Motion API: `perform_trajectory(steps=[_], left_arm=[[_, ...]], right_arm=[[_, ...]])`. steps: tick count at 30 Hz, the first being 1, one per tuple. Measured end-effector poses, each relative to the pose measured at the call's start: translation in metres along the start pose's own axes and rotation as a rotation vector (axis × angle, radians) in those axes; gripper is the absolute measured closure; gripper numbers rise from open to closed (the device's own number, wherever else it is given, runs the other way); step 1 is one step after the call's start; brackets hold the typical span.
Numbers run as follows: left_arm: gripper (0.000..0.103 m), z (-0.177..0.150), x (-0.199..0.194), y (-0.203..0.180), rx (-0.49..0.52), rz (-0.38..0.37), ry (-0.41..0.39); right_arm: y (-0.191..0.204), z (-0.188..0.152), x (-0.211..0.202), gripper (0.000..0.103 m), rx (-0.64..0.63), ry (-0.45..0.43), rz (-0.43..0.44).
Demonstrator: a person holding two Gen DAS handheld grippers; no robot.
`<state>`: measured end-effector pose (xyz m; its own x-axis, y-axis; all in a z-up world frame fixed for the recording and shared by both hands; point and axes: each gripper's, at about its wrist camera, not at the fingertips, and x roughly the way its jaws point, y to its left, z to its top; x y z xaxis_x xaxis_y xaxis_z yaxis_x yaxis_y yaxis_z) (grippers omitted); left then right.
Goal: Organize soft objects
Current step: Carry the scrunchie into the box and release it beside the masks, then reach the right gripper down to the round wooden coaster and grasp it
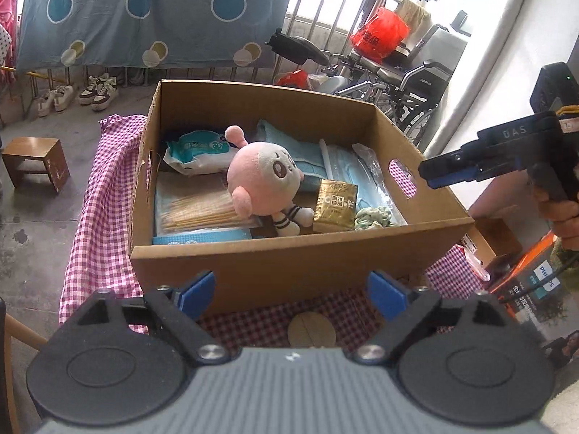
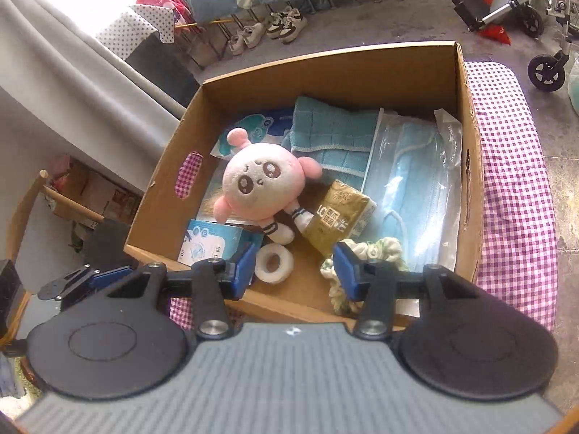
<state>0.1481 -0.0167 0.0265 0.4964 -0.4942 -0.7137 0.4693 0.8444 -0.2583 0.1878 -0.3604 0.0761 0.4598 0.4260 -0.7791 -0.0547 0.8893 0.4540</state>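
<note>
A cardboard box stands on a pink checked cloth. Inside lie a pink plush doll, a blue towel, a bag of blue face masks, a gold tissue pack, a green scrunchie, a white tape roll and wet wipes. My left gripper is open and empty, in front of the box's near wall. My right gripper is open and empty above the box's near edge; it also shows in the left wrist view.
A wooden stool stands left of the table. A wheelchair with a red bag, shoes and a hanging blue sheet are behind. An orange and white box lies at the right.
</note>
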Motion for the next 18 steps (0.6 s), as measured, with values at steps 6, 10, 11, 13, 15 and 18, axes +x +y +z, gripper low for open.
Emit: perform_trajectory(steps=[6,10,11,13,15,18], left_arm=[[0.011,-0.033,0.024,-0.013,0.085,-0.005,0.083],[0.014,-0.05,0.048,-0.032,0.191,0.016,0.119],[0.018,-0.054,0.055,-0.036,0.219,0.024,0.125],[0.022,-0.06,0.066,-0.046,0.272,0.057,0.135],[0.025,-0.065,0.078,-0.053,0.325,0.08,0.133],[0.039,-0.071,0.092,-0.059,0.372,0.126,0.156]], right_arm=[[0.012,-0.061,-0.016,0.056,0.1,0.022,0.208],[0.001,-0.096,0.03,0.057,0.22,0.08,0.247],[-0.006,-0.103,0.043,0.06,0.264,0.095,0.251],[-0.017,-0.115,0.067,0.065,0.336,0.11,0.252],[-0.026,-0.121,0.084,0.066,0.39,0.113,0.25],[-0.03,-0.125,0.1,0.067,0.422,0.11,0.252]])
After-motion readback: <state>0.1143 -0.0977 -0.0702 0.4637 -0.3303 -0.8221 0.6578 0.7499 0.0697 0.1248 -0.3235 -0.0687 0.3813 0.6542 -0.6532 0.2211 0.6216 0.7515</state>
